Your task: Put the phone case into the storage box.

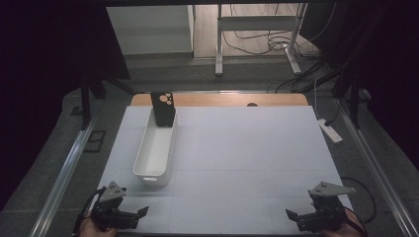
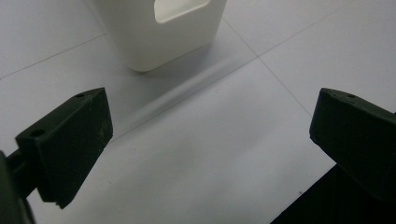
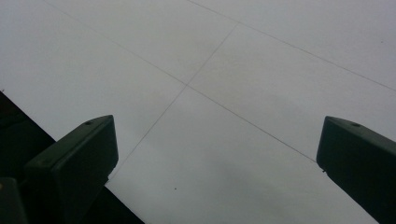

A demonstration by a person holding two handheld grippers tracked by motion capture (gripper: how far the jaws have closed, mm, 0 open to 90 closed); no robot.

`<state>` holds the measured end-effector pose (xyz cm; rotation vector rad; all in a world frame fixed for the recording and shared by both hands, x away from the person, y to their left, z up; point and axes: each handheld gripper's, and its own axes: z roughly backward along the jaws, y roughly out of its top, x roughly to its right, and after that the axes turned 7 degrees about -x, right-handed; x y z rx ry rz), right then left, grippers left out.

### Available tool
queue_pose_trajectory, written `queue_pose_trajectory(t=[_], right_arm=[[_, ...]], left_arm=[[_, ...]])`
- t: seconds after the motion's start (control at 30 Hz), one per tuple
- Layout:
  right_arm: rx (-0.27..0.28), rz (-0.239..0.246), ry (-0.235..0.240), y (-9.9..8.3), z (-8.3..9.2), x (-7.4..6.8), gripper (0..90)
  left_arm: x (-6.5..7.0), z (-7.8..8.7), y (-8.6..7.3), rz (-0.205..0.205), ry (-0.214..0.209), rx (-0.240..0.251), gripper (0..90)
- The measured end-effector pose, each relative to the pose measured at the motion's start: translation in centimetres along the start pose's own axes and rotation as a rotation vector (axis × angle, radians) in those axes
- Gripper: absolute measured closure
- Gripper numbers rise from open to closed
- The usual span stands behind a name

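Both grippers, left (image 1: pixel 141 213) and right (image 1: pixel 292 216), are held at the worktop's (image 1: pixel 247 158) near edge, jaws apart and empty; a phone case (image 1: pixel 163 108) is propped upright in the white bin (image 1: pixel 154 148).

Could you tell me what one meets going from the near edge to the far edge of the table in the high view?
Left gripper and right gripper, level at the near edge → long white plastic bin → black phone case standing upright at the bin's far end → bare wooden strip of table edge.
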<state>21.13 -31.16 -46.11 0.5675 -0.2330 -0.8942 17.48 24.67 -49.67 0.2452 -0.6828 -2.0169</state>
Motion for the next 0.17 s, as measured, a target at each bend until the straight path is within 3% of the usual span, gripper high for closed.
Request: queue_pose_trajectory(t=[0.17], right_arm=[[0.0, 0.0, -0.001, -0.04, -0.03, 0.11, 0.0]], left_arm=[[-0.1, 0.01, 0.05, 0.006, -0.008, 0.002, 0.4]])
